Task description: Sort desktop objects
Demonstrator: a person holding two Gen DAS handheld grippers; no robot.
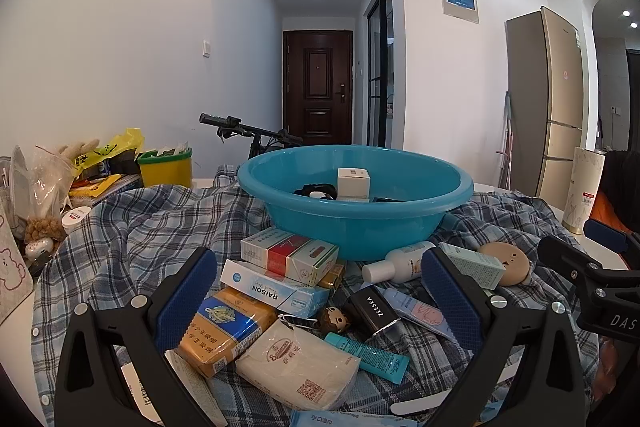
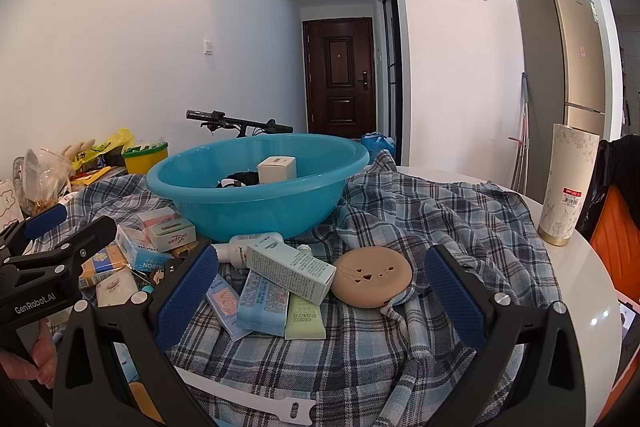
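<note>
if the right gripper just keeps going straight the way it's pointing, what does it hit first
Probably the pale green-blue rectangular carton lying across the flat tubes, between the open right gripper fingers; the round tan case sits just right of it. Depth is unclear.

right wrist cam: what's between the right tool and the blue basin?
Not bare. In the right wrist view, between the open right tool and the blue basin lie a pale green carton, a white bottle and a tan round case.

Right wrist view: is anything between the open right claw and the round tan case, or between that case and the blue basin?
Nothing visible blocks the right claw from the round tan case; only plaid cloth lies between. Toward the blue basin, a pale green box lies left of the direct path.
</note>
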